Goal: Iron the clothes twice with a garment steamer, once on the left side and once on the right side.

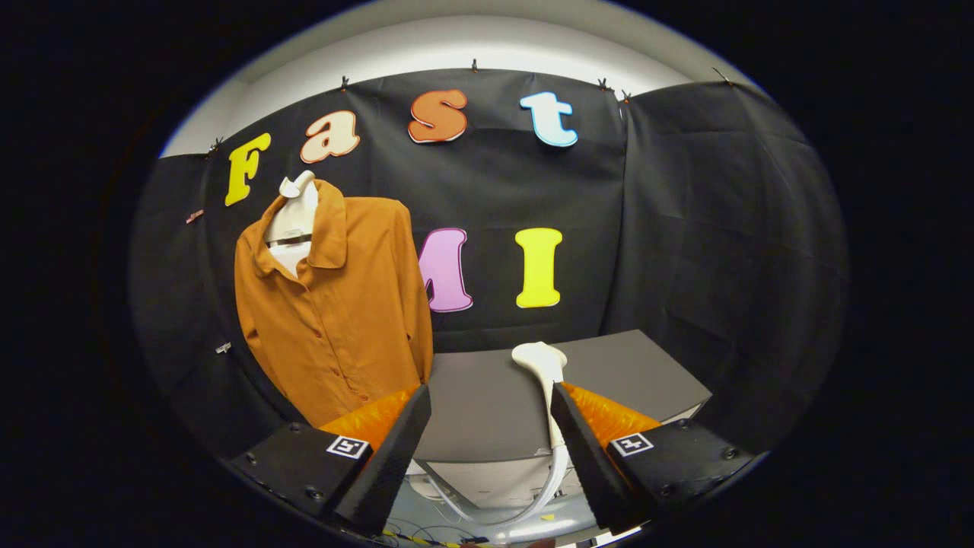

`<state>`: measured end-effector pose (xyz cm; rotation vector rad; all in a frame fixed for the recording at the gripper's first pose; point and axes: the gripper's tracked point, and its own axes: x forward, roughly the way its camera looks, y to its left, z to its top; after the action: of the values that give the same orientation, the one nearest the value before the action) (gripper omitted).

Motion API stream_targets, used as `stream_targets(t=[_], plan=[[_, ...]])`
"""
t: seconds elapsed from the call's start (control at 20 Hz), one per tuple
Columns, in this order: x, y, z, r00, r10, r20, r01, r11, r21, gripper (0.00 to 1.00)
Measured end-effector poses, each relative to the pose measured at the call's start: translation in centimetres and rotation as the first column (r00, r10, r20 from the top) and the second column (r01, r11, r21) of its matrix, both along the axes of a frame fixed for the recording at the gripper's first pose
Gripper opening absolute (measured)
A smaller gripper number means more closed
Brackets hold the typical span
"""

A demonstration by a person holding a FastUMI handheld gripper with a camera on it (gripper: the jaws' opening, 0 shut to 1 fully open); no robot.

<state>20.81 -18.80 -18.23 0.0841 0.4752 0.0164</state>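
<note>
An orange button-up shirt [342, 320] hangs on a white hanger form [295, 217] against the booth wall, beyond and to the left of my left finger. The white garment steamer [540, 361] lies on the grey table [479, 403], head pointing away from me. Its handle runs back along the inner side of my right finger [578, 441], and its hose [533, 502] curls below the table edge. My gripper [491, 392] is open wide with only the table top in the gap. I cannot tell whether the right finger touches the steamer.
The grey table reaches right to a corner [704, 396] near the black side wall [730, 251]. The shirt's hem hangs just left of the table's left edge. Cables [426, 533] lie on the floor below the table front.
</note>
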Motion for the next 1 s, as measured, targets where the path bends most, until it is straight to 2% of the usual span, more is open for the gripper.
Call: stream_targets(t=[0.3, 0.55, 0.7, 0.85, 0.95, 1.0], plan=[[5.8, -5.7, -7.0, 0.985, -0.029, -0.172, 0.040, 0.997, 0.064, 0.99], [7.4, -7.5, -15.3, 0.925, 0.008, -0.379, 0.047, 0.990, 0.136, 0.99], [8.1, -7.6, -18.4, 0.896, 0.029, -0.444, 0.048, 0.986, 0.160, 0.99], [9.1, -8.0, -20.3, 0.882, 0.029, -0.470, 0.054, 0.985, 0.162, 0.99], [9.6, -8.0, -21.6, 0.873, 0.029, -0.487, 0.057, 0.986, 0.159, 0.79], [9.4, -7.7, -21.9, 0.862, 0.049, -0.505, 0.046, 0.984, 0.172, 0.73]])
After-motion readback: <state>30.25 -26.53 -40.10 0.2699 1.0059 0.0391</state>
